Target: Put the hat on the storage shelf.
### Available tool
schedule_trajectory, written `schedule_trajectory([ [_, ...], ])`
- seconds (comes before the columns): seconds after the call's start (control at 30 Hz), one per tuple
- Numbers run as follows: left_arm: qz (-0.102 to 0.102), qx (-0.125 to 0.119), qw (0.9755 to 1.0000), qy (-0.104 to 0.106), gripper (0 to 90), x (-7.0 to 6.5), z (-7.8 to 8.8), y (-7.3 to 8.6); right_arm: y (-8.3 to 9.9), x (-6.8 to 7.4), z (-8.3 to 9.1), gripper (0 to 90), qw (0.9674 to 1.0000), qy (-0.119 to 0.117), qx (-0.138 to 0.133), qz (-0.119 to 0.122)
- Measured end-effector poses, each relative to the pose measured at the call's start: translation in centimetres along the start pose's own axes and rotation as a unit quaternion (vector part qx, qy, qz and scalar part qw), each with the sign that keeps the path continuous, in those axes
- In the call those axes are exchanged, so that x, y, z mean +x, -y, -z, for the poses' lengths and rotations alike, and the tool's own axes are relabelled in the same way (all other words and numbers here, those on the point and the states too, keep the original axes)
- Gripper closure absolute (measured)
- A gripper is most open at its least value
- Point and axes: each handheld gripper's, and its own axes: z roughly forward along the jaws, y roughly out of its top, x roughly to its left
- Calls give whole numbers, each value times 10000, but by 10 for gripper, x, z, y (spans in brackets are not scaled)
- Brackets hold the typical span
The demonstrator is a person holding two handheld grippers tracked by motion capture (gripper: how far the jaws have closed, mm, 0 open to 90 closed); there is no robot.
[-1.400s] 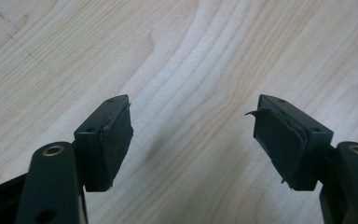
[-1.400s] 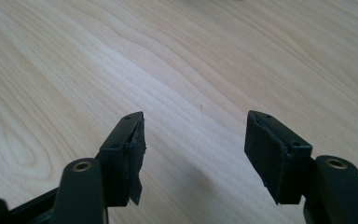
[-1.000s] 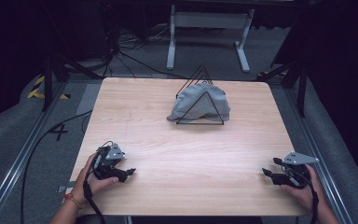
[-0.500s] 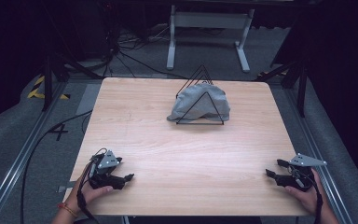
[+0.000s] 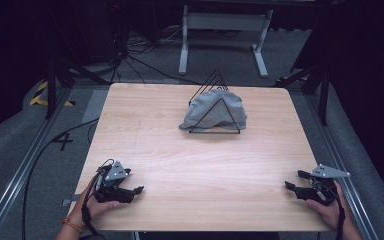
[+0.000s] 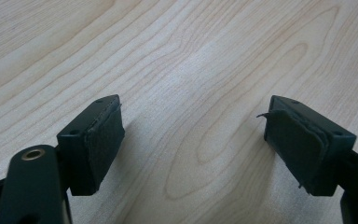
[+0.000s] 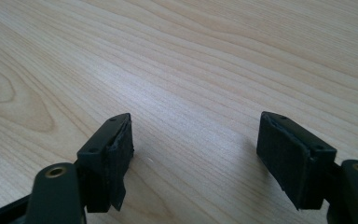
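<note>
A: Black, both of them. The left gripper (image 5: 132, 191) sits low over the near-left corner of the pale wood-grain table (image 5: 200, 165), held in the person's left hand (image 5: 92, 206). Jaws spread wide, nothing btwn them; they've just been opening a bit more.

B: And in its own view?

A: Left gripper (image 6: 193, 140) w/ bare tabletop (image 6: 191, 70) under and ahead of the pads (image 6: 105, 140). Released, no grip.

B: Right side?

A: Same. Right gripper (image 5: 292, 186) at the near-right corner, in the right hand (image 5: 330, 210), grey three-cornered plate on top. Its view: right gripper (image 7: 196, 149) jaws apart, plain wood (image 7: 191, 56) btwn the pads (image 7: 284, 154). Also just been opening, holding nothing.

B: So where's the cloth?

A: Far from both. The crumpled grey fabric piece (image 5: 212, 111) lies well ahead of the grippers, towards the far edge, roughly midway btwn them across the table. It's draped on a thin black wire triangular rack (image 5: 215, 87), w/ one wire triangle in front of the cloth and peaks sticking up behind it.

B: Beyond that?

A: A white metal stand (image 5: 225, 30) on the grey floor past the table, well apart.
</note>
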Motion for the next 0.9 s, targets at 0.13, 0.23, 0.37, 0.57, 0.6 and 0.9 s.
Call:
schedule_trajectory([
  [0.13,1,-3,10000,4,200,0,0,0,0,0,0,273,10000,-4,3,-10],
  [0.23,-25,-3,10000,16,193,0,0,0,0,0,0,272,10000,-1,-10,-19],
  [0.37,-66,8,10000,34,189,1,0,0,0,0,0,270,10000,2,-5,-18],
  [0.57,-69,9,10000,39,186,1,0,0,0,0,0,270,10000,3,-6,-16],
  [0.6,-72,12,10000,42,185,1,0,0,0,0,0,270,10000,3,-6,-17],
  [0.9,-69,77,9999,38,161,2,-1,-1,0,0,0,267,10000,22,-5,-41],
])
